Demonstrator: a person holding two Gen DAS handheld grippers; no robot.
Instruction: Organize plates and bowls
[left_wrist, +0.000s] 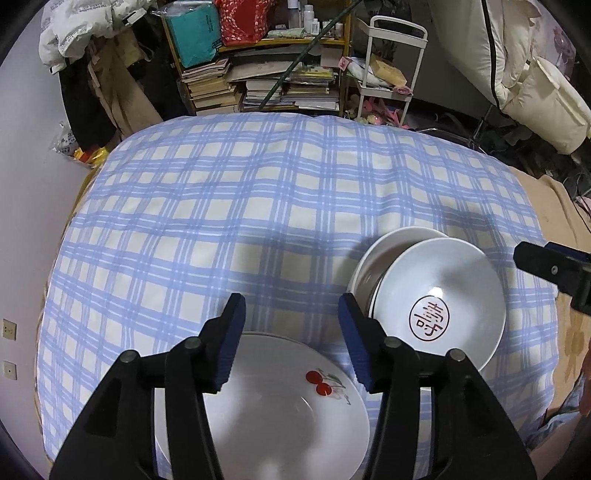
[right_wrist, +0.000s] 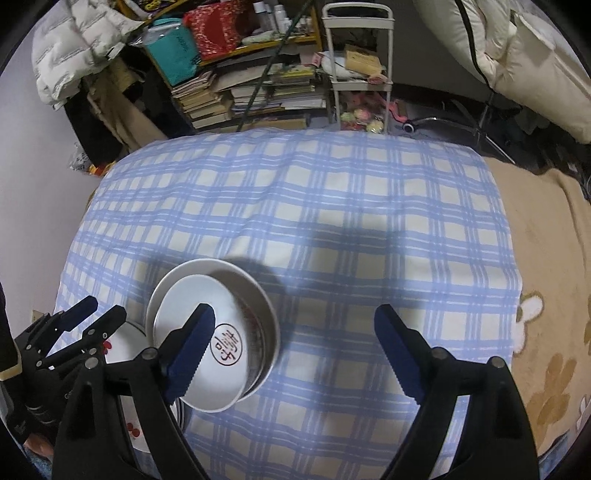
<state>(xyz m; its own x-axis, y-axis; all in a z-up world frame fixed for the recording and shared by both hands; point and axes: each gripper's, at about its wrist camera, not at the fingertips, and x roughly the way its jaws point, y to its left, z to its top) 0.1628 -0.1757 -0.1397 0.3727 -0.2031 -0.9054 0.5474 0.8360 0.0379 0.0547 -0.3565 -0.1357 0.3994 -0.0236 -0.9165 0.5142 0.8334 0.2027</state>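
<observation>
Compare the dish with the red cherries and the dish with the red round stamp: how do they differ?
The cherry plate is flat and shallow; the stamped bowl is deeper with raised sides. The cherry plate lies level; the stamped bowl sits tilted in another white bowl. The plate's cherries are off-centre; the bowl's stamp is central. Both are white and rest on the checked cloth.

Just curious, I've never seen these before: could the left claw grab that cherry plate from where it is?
Probably yes. The left claw hangs open right over the cherry plate, with nothing between them; the stamped bowl sits off to the side.
</observation>
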